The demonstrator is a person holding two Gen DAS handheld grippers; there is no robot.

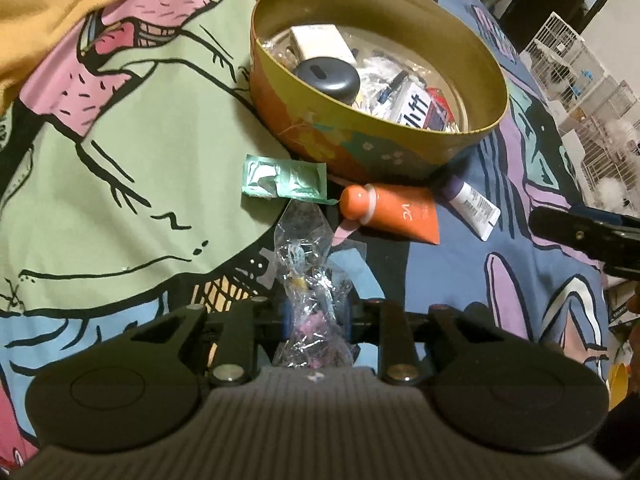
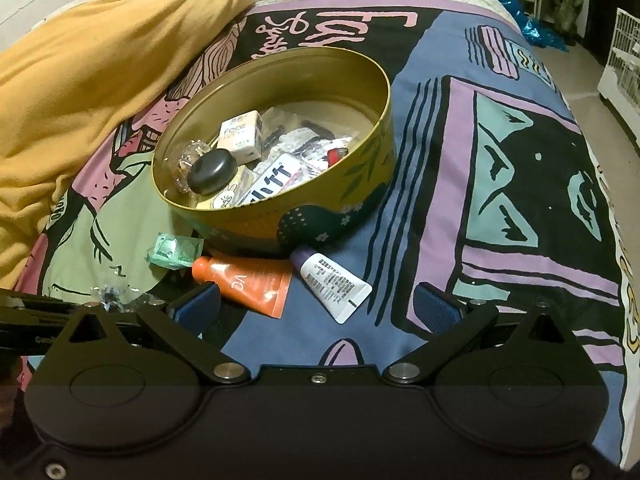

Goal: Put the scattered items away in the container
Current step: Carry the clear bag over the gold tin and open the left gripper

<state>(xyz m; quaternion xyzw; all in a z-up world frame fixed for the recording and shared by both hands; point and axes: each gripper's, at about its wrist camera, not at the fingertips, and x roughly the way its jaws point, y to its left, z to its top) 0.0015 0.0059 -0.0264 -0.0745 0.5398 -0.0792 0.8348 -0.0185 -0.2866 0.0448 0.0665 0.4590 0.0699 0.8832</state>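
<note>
A round gold tin (image 1: 440, 40) (image 2: 376, 80) with a painted wall stands on the patterned bedspread and holds several small items, among them a dark puck (image 1: 326, 76) and a white box (image 2: 242, 136). In front of it lie a green sachet (image 1: 286, 178) (image 2: 174, 250), an orange tube (image 1: 400, 210) (image 2: 248, 284) and a small white tube with a purple cap (image 1: 474, 200) (image 2: 332, 286). My left gripper (image 1: 316, 316) is shut on a clear crinkly plastic bag (image 1: 306, 264), a little above the cloth. My right gripper (image 2: 316, 306) stands open, just short of the two tubes.
A yellow blanket (image 2: 100, 60) is heaped at the back left of the bed. The bed's right edge drops to the floor, where white wire cages (image 1: 580, 92) stand. The right gripper's black finger (image 1: 580, 236) shows at the right of the left wrist view.
</note>
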